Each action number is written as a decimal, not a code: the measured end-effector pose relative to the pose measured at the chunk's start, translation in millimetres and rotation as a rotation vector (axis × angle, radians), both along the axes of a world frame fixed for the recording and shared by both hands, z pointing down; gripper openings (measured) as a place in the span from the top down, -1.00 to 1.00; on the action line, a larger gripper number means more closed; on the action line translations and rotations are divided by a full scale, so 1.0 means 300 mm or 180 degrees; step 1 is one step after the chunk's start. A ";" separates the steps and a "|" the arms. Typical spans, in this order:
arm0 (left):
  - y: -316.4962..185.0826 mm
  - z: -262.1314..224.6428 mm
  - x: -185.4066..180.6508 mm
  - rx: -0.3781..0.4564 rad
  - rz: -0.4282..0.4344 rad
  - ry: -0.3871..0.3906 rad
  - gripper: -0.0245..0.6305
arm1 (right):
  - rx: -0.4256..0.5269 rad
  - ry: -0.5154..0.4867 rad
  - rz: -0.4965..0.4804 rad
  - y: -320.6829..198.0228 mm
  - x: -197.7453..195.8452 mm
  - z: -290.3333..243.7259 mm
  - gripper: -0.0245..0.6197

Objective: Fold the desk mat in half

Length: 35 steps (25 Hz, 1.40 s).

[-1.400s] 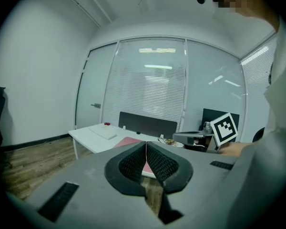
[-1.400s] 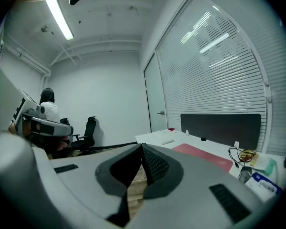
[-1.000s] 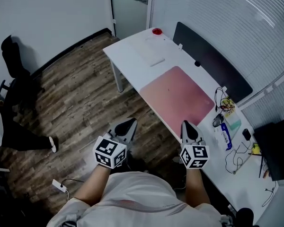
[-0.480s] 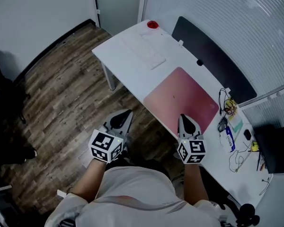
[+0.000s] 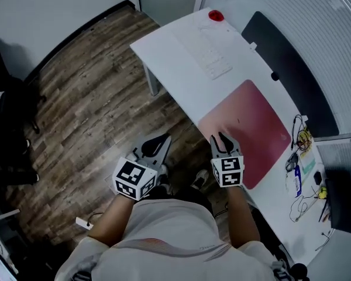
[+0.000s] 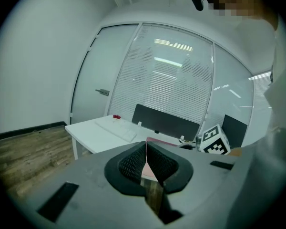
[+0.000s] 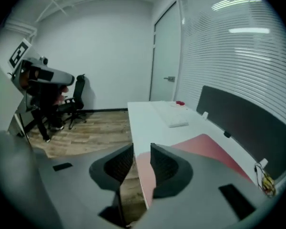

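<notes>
The pink desk mat [image 5: 251, 124] lies flat and unfolded on the white desk [image 5: 175, 45], near its front edge. My right gripper [image 5: 222, 140] hovers at the mat's near left corner. Its jaws are opening and nothing is pressed between them. In the right gripper view the mat [image 7: 209, 147] and the desk edge show beyond the gap of the right gripper [image 7: 142, 150]. My left gripper [image 5: 156, 146] hangs over the wooden floor, left of the desk, away from the mat. Seen from its own view, the left gripper [image 6: 146, 148] is shut and empty.
A white keyboard [image 5: 210, 54] and a red object [image 5: 216, 16] lie at the desk's far end. A dark partition panel [image 5: 292, 69] runs along the back edge. Cables and small items [image 5: 301, 151] clutter the right end. A black chair [image 5: 9, 98] stands on the floor at left.
My right gripper has moved forward to the mat's near corner and its jaws have parted. The left gripper stays over the floor. The head view has swung, so the desk sits further right.
</notes>
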<state>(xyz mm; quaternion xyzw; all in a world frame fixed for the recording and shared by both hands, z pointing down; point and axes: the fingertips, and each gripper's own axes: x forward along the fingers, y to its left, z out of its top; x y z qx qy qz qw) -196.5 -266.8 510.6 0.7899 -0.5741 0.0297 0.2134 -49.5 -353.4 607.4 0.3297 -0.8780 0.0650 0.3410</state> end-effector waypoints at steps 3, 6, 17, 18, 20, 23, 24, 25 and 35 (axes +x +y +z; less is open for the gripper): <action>0.033 0.041 -0.024 -0.0134 -0.0088 0.0023 0.88 | -0.0116 0.0313 -0.0208 -0.034 -0.061 0.143 0.39; 0.062 0.072 -0.058 -0.0233 -0.0214 0.0052 0.88 | -0.0190 0.0643 -0.0368 -0.055 -0.111 0.273 0.35; 0.104 0.088 -0.110 -0.0314 -0.0448 0.0135 0.88 | -0.0113 0.1293 -0.0475 -0.087 -0.154 0.492 0.46; 0.103 0.090 -0.111 -0.0319 -0.0446 0.0136 0.88 | -0.0081 0.1306 -0.0472 -0.090 -0.155 0.491 0.49; 0.098 0.091 -0.105 -0.0326 -0.0433 0.0128 0.88 | -0.0082 0.1287 -0.0513 -0.088 -0.155 0.492 0.50; 0.083 0.083 -0.087 -0.0317 -0.0380 0.0110 0.88 | -0.0224 0.1088 -0.0519 -0.083 -0.151 0.478 0.56; 0.079 0.079 -0.083 -0.0309 -0.0356 0.0106 0.88 | -0.0237 0.1018 -0.0497 -0.083 -0.150 0.466 0.67; 0.077 0.073 -0.079 -0.0300 -0.0333 0.0103 0.88 | -0.0220 0.0966 -0.0469 -0.083 -0.149 0.451 0.71; 0.014 0.004 0.038 -0.0128 0.0088 0.0127 0.88 | -0.0342 0.0297 0.0201 -0.116 0.006 0.274 0.73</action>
